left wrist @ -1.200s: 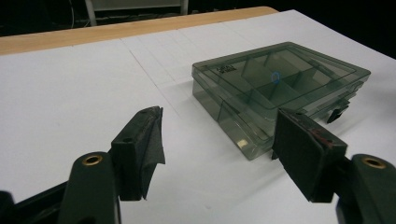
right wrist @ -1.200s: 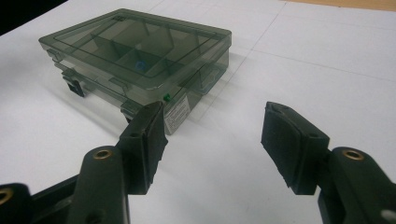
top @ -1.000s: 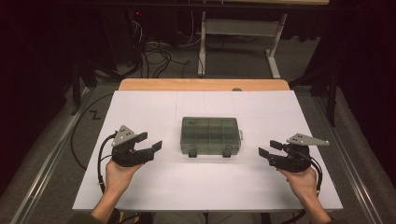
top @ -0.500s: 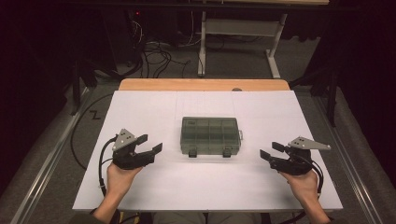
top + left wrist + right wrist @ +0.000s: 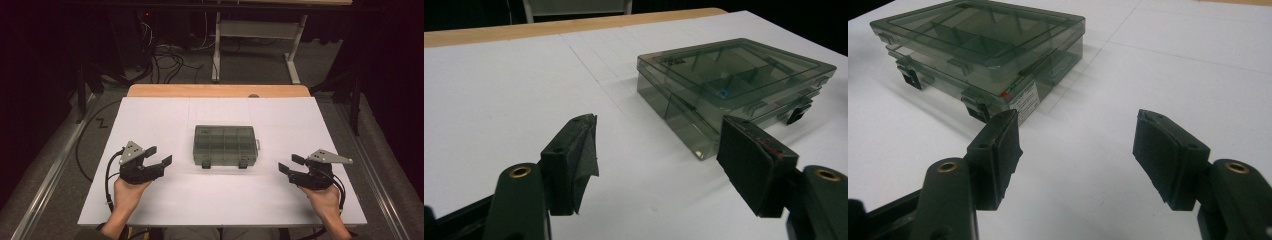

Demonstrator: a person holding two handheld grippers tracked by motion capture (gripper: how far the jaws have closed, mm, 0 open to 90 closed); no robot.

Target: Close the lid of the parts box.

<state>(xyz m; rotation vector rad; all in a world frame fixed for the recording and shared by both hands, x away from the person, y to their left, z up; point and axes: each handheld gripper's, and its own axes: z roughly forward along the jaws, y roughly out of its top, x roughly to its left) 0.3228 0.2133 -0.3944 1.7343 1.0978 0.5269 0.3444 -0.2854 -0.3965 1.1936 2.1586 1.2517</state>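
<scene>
Organizer box [image 5: 224,145] between left gripper [image 5: 160,156], right gripper [image 5: 290,164]; untouched

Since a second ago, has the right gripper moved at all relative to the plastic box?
Yes, slightly. The right gripper has drifted toward the near edge of the table and a little outward, away from the plastic box.

A compartment box [image 5: 225,145] lies at the middle of the desk [image 5: 150,115], well clear of every edge. The left gripper [image 5: 159,156] sits left of the box toward the desk's near left corner, the right gripper [image 5: 291,164] right of it toward the near right corner, both apart from the box.
</scene>
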